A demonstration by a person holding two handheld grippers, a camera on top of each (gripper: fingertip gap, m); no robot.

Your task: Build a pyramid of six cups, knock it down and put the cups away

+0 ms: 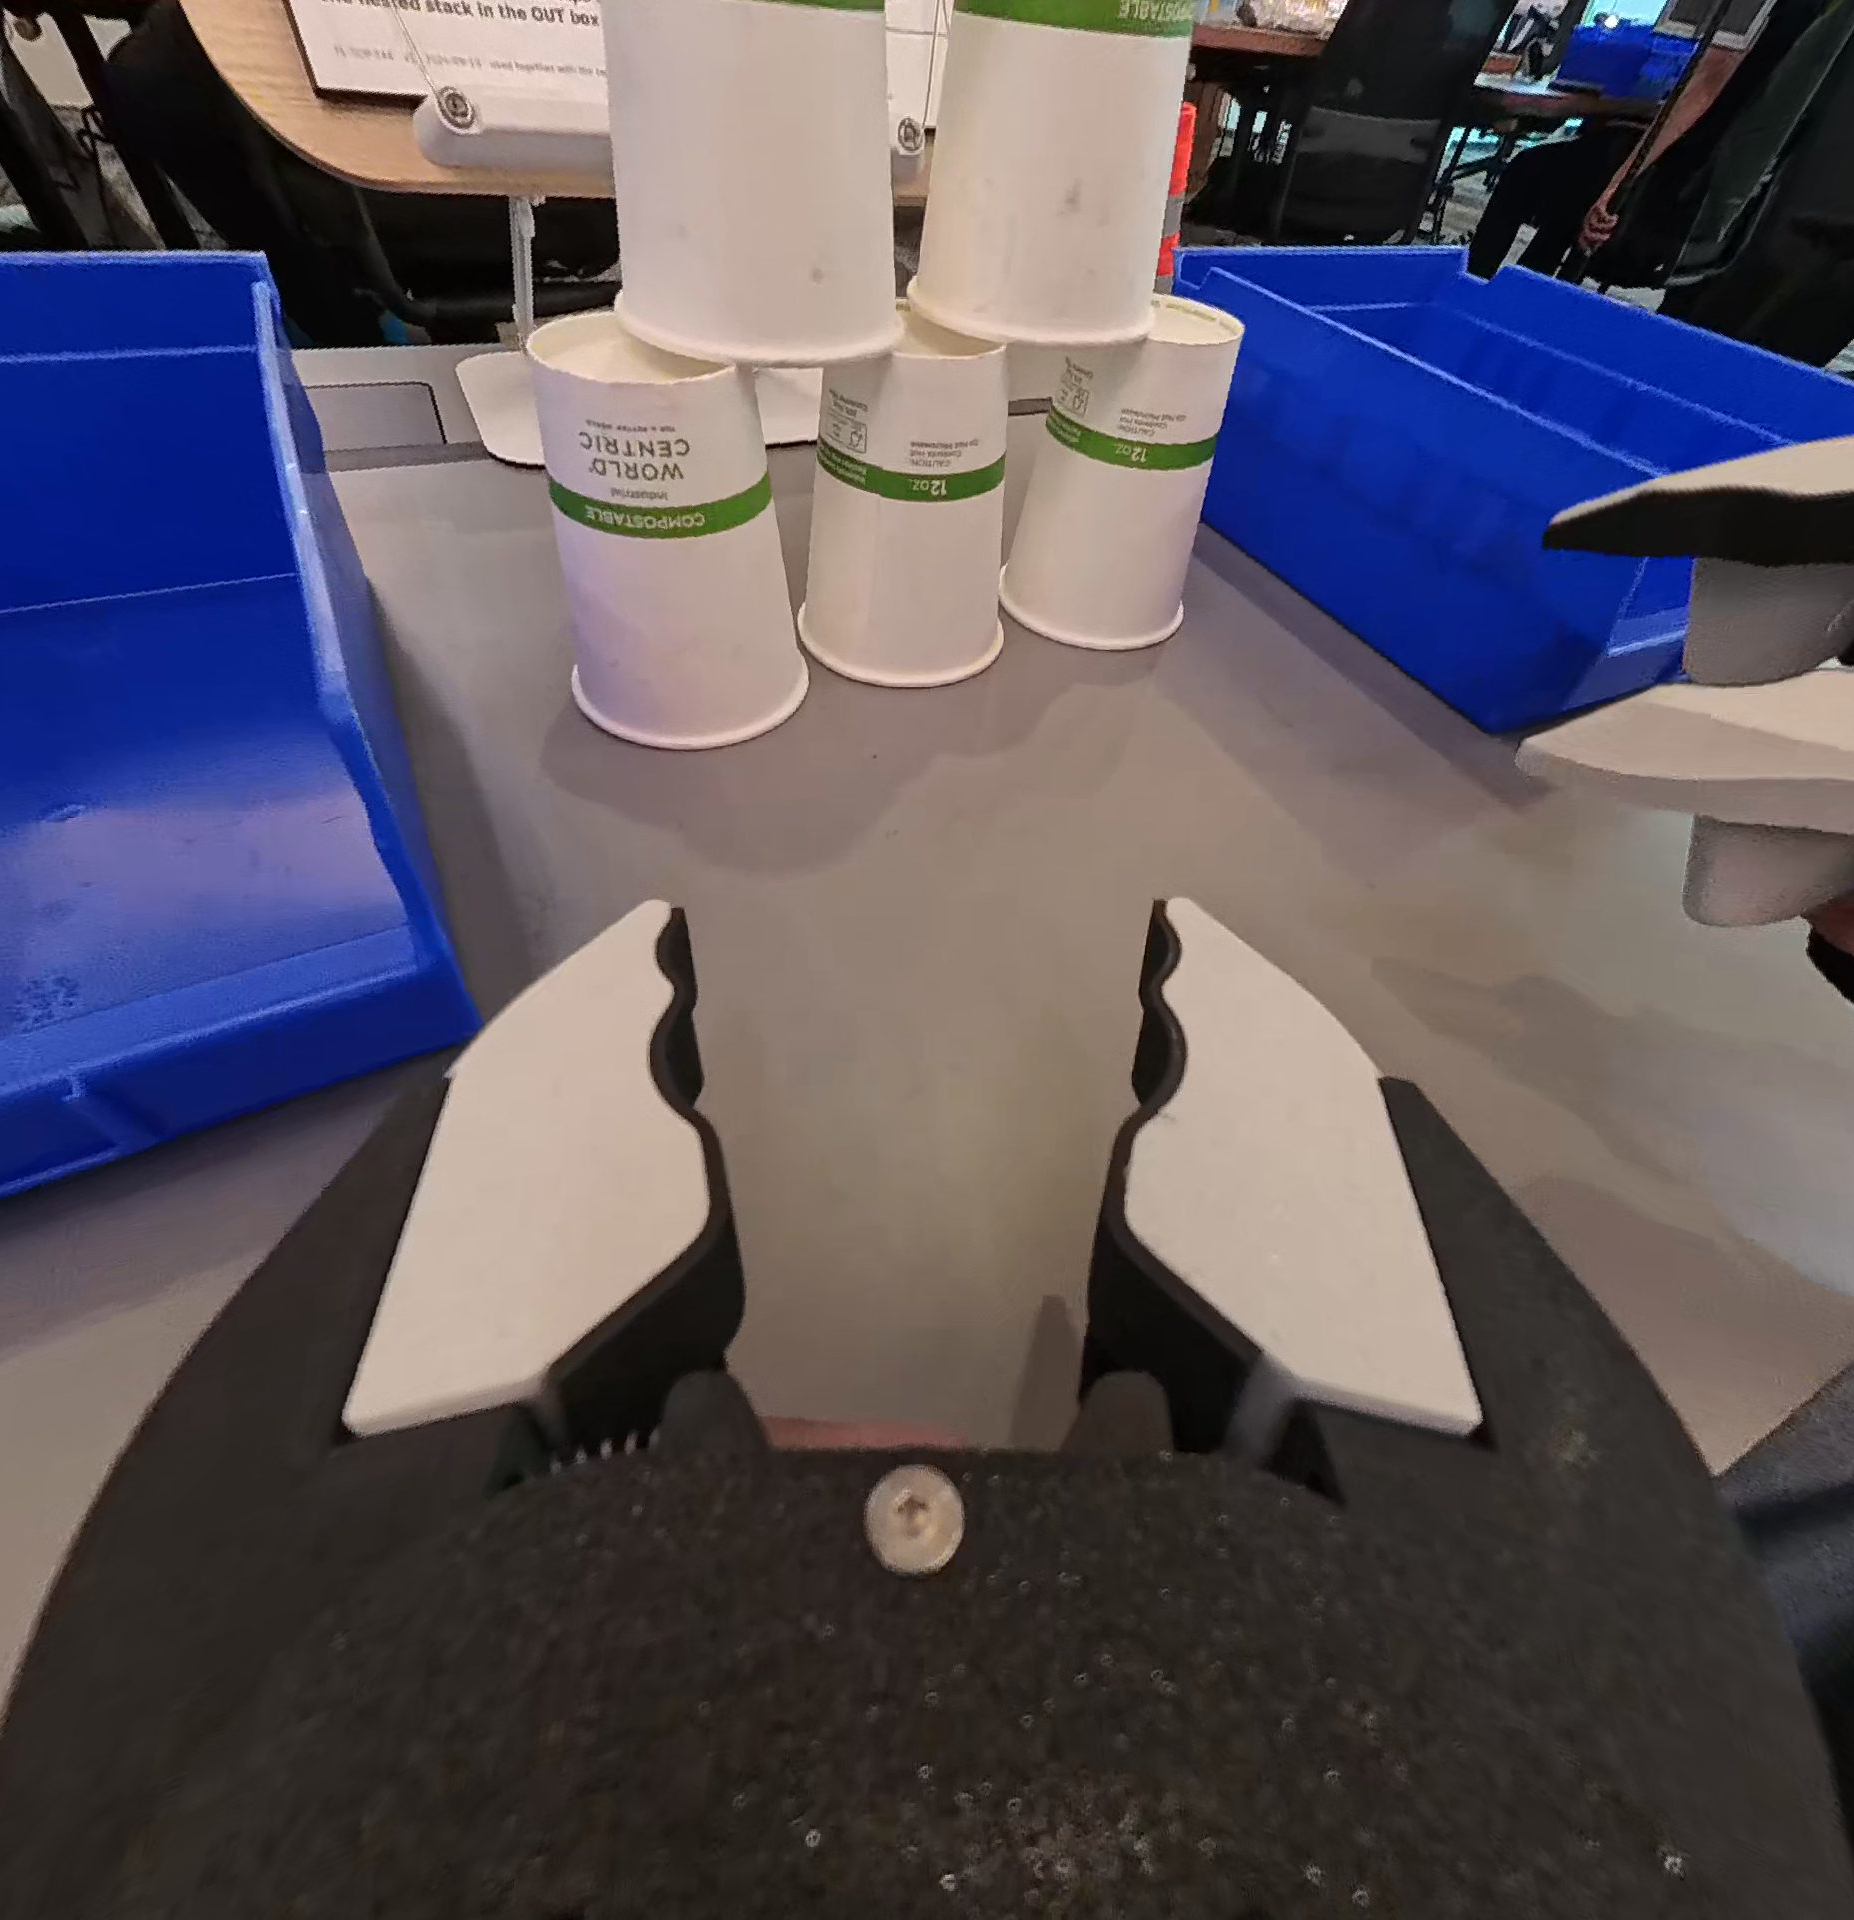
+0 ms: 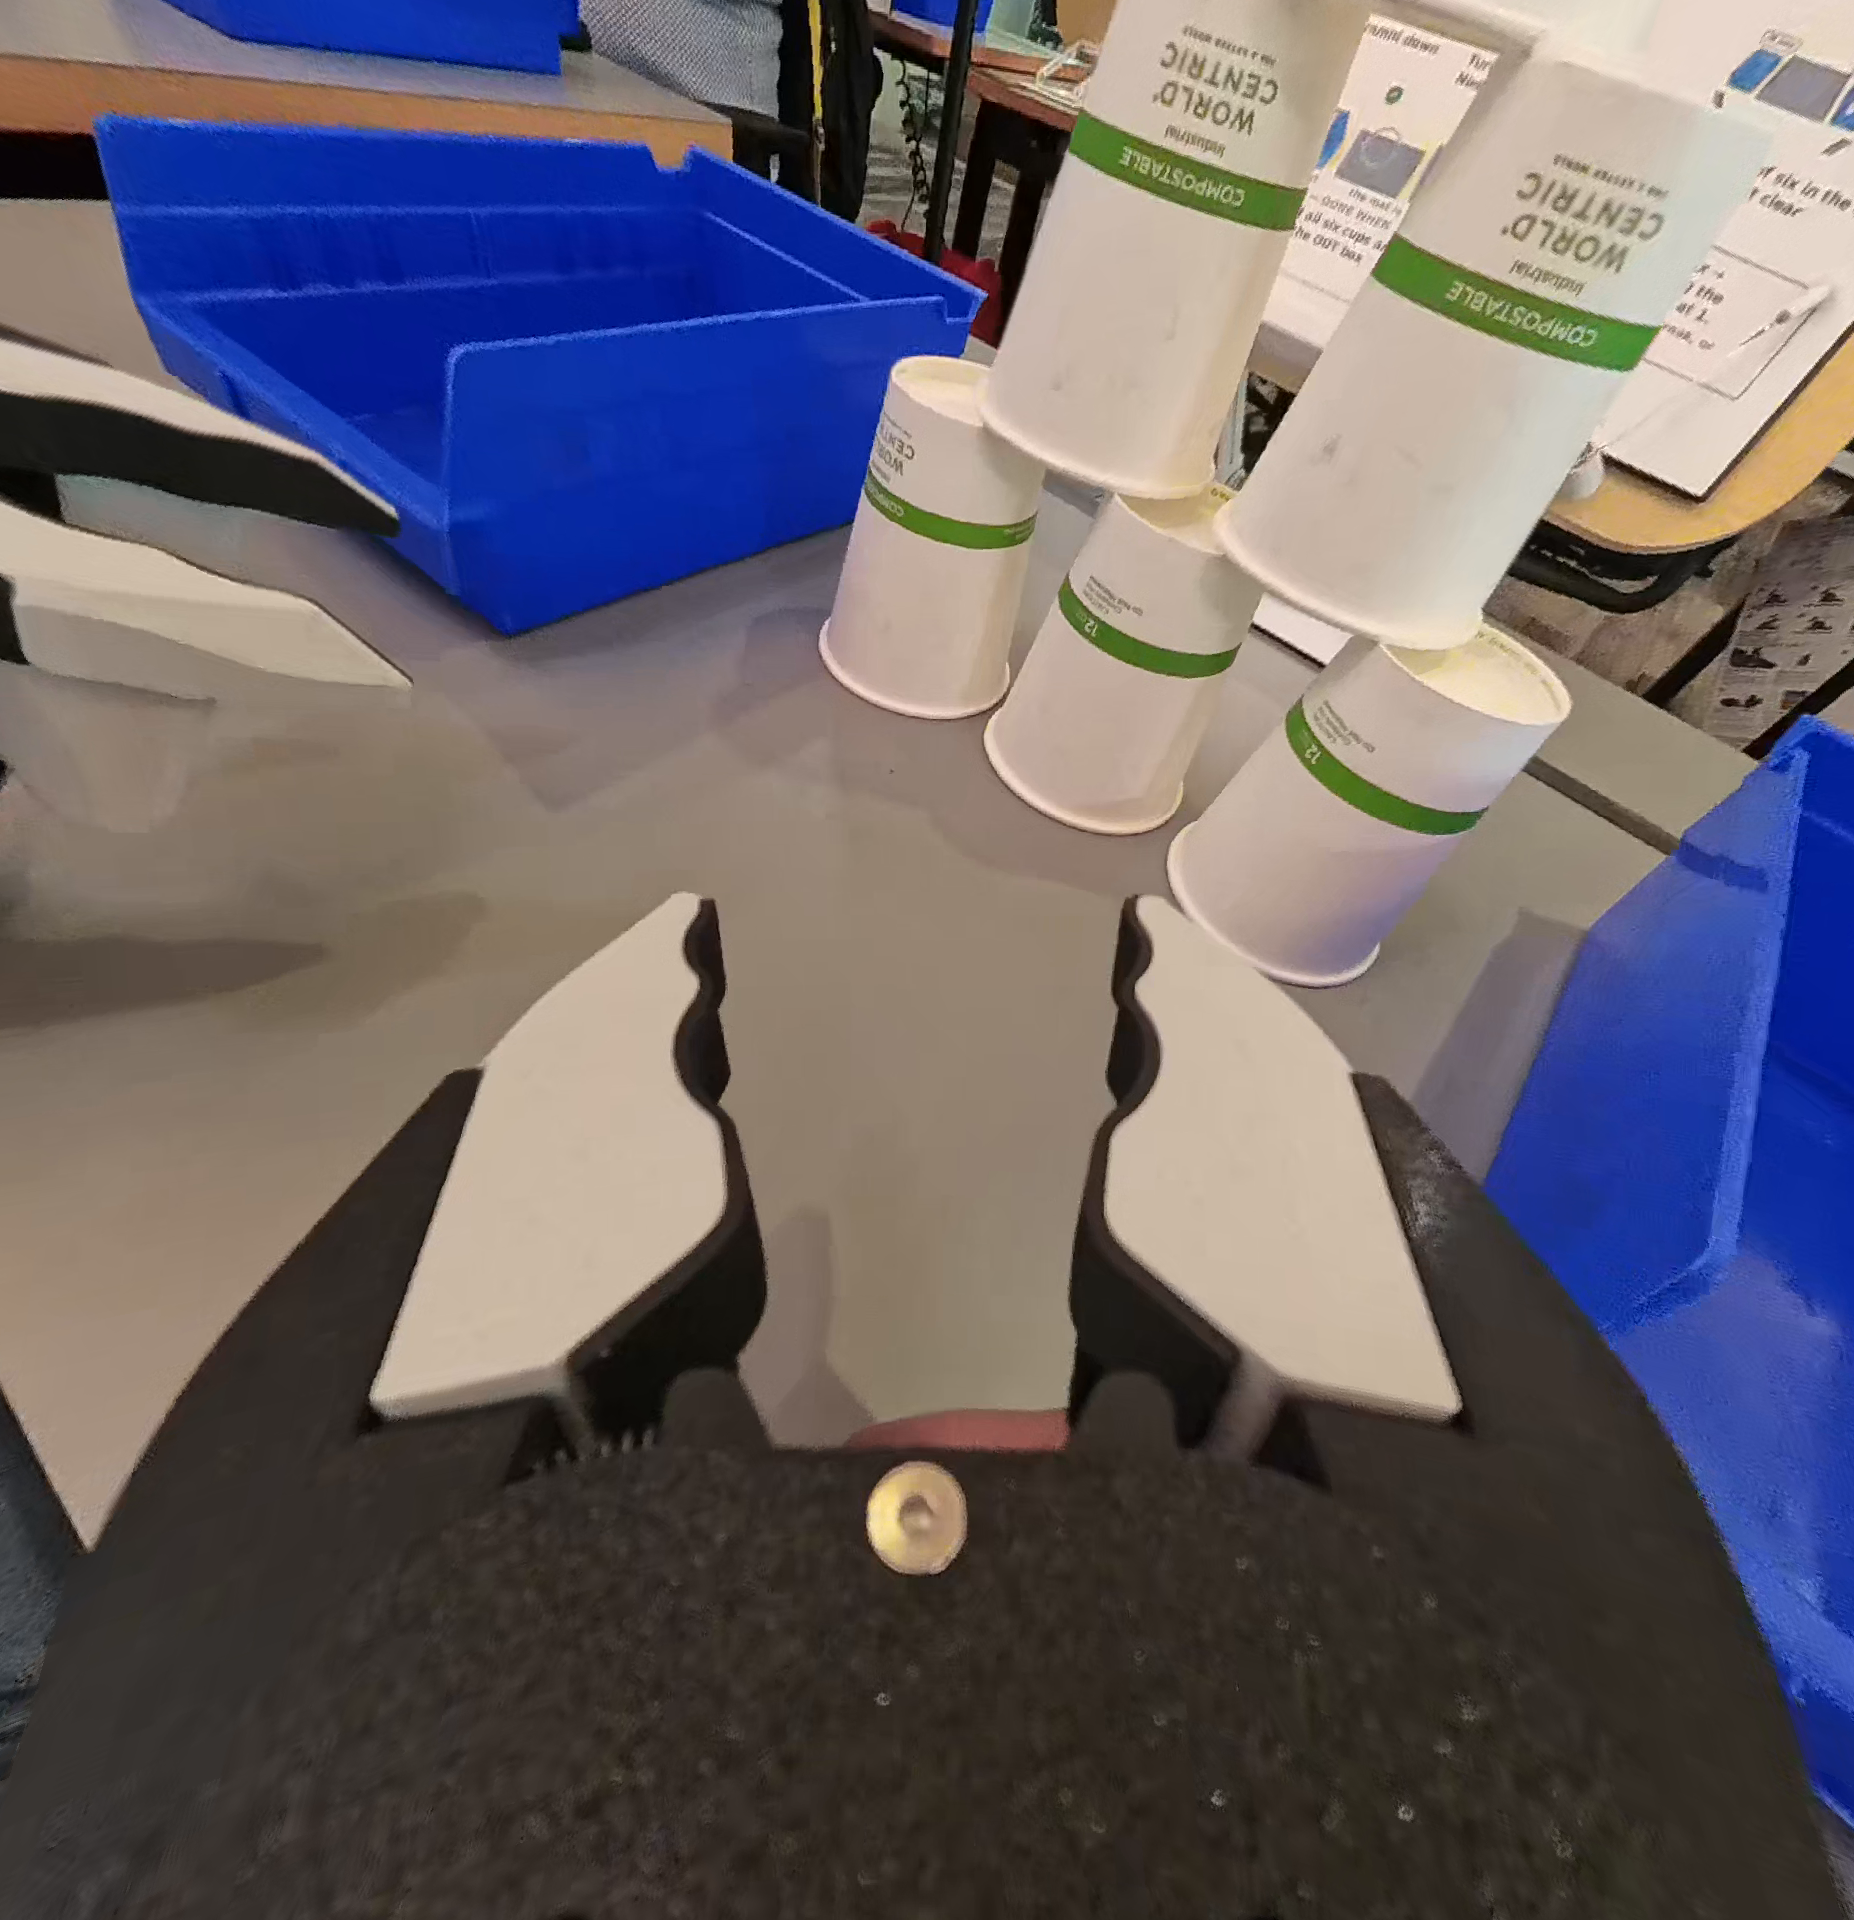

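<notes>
Each wrist camera sits low behind its own claw, facing forward across the desk [image 1: 902, 831]. Both views share the cups [image 1: 902, 540] in mid-frame, fairly near.

**Cut off and hidden**

The two upper cups [image 1: 751, 177] [image 1: 1048, 156] are cut by the top edge in the left wrist view, so any sixth cup is not seen. The left bin [image 1: 123, 675] is cropped at the frame's side. The right gripper [image 1: 1588, 634] is shown only partly there.
</notes>
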